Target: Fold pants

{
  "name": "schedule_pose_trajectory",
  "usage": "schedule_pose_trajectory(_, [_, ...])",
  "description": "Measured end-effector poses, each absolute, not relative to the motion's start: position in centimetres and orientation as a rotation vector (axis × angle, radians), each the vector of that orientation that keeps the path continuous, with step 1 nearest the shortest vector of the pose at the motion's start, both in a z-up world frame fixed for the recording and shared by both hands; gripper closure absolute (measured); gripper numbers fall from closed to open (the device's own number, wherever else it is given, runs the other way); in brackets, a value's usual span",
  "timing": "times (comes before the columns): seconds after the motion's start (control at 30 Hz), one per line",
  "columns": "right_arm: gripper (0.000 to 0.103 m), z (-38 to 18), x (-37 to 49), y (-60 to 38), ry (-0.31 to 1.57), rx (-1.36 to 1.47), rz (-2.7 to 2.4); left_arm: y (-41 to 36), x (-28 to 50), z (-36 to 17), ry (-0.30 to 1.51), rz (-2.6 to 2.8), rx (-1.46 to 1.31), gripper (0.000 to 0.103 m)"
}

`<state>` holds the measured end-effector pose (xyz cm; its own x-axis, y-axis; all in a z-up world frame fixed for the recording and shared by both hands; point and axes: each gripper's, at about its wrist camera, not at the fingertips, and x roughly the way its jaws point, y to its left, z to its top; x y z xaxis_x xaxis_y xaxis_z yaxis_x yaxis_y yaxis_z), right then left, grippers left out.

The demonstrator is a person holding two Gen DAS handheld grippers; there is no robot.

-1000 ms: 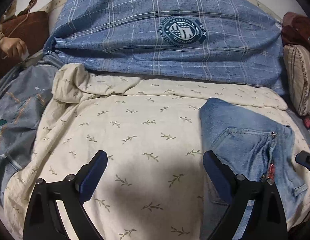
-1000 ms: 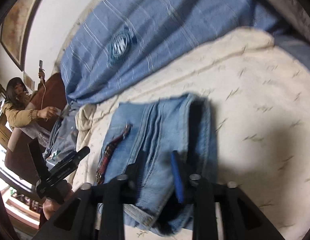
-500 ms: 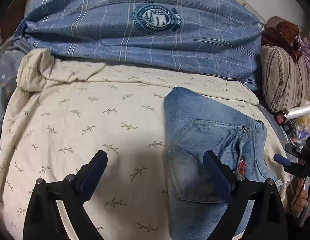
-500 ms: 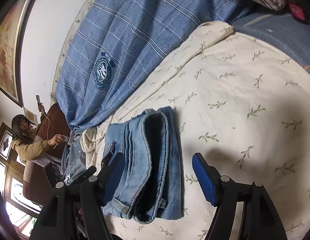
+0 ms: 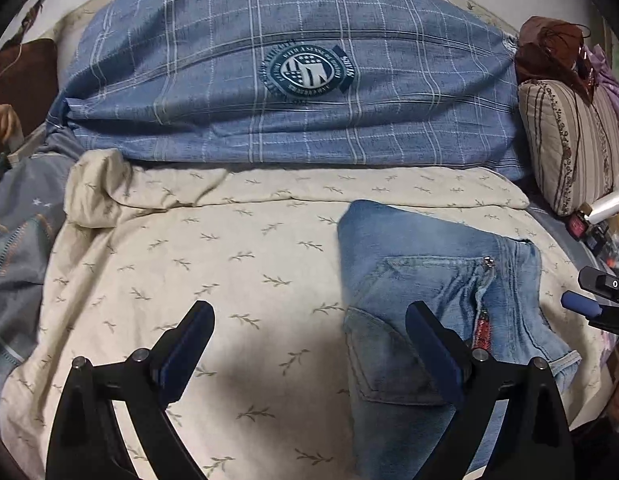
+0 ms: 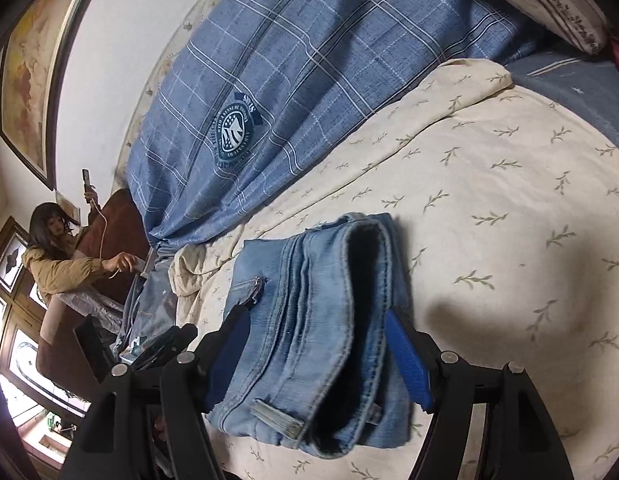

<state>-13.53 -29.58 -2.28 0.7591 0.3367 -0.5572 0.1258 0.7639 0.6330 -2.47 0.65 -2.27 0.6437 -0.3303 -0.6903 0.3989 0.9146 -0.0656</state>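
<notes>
Folded light-blue jeans [image 5: 441,292] lie as a compact bundle on a cream bedspread [image 5: 213,256] printed with small leaf sprigs, toward the right side of the bed in the left wrist view. Left gripper [image 5: 309,344] hangs above the spread with its jaws spread wide and nothing between them; its right finger sits over the near left part of the jeans, whether touching them cannot be told. Right gripper [image 6: 321,360] also stands wide open, its blue-padded fingers [image 6: 409,364] on either side of the near end of the bundle, where the stacked waistband layers face the camera, without clamping the cloth. A large blue plaid pillow [image 5: 293,68] with a round crest lies across the far side of the bed. A striped cushion [image 5: 569,140] rests at the far right. A person [image 6: 57,252] in a tan jacket sits at the far left holding a phone.
</notes>
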Motion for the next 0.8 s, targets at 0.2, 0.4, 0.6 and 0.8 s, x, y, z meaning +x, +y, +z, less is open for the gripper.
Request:
schedule_pose_trajectory(0.2, [0.03,-2.5,-13.0,-28.6,0.736,0.666,0.124,1.4,-2.4,-2.0,0.751,-0.374,0.113,0.007])
schedule_pose_trajectory(0.4, [0.03,-2.8,-12.8,-28.5,0.745,0.659,0.117,1.3,-2.6,-1.8,0.732,-0.36,0.141,0.007])
schedule_pose_trajectory(0.6, [0.03,-2.7,-12.9,-28.5,0.744,0.658,0.113,0.7,-2.8,-1.9,0.723,-0.354,0.171,0.007])
schedule_pose_trajectory(0.8, [0.03,-2.9,-13.0,-28.9,0.75,0.663,0.103,0.4,-2.8,-2.2,0.731,-0.351,0.185,0.007])
